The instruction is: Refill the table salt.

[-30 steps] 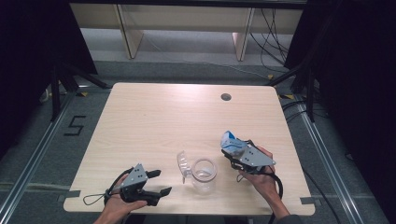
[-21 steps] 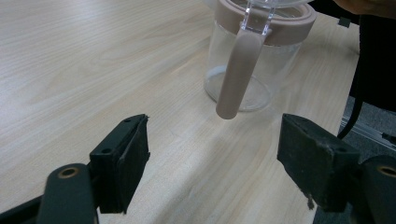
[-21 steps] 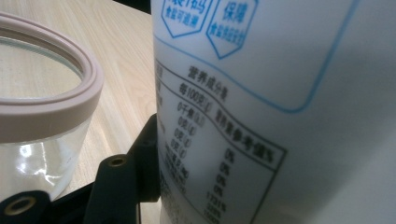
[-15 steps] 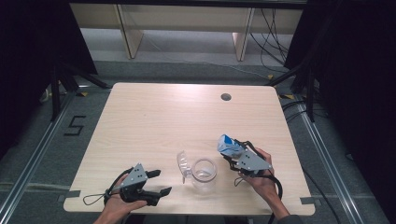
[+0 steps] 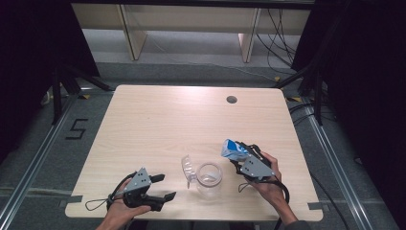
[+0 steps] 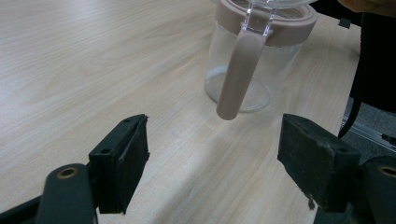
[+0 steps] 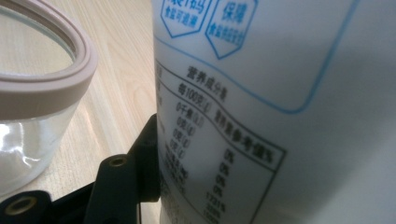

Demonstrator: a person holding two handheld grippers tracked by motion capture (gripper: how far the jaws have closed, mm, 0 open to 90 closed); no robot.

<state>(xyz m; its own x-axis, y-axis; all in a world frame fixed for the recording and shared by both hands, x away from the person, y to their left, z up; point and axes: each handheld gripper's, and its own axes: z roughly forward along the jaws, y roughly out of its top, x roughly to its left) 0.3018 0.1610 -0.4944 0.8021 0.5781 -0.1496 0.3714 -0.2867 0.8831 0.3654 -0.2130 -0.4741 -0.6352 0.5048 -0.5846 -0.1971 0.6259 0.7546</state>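
Step in hand: by my reading, bringing the carton [image 5: 233,148] over the glass jug [image 5: 209,179] to pour into it.
Right gripper [image 5: 245,154]: its jaws pinch the carton at the sides; in the right gripper view the left jaw presses flat against the printed white wall [image 7: 261,112], and the other jaw is hidden behind the pack.
Carton: held between those fingers, tipped toward the jug, its blue-and-white top just beyond and above the jug's rim, not yet over the opening.
Jug: stands on the table [image 5: 191,115], just to the left of the right fingers; its mouth with the beige ring [image 7: 51,74] is open, and the clear lid [image 5: 186,167] hangs tilted at its far side.
Left gripper [image 5: 160,188]: jaws spread wide, nothing between them, resting low near the table edge; the jug's beige handle [image 6: 238,74] hangs ahead of the fingertips, well apart from both pads.
Doing it well: carry the carton's top over the middle of the mouth before tilting further, and tilt slowly.
Grip: firm without crushing the soft walls.
Support: the left fingers could close on the handle so the light jug does not slide.
Risk: a spill on the wood if the spout stays short of the rim.
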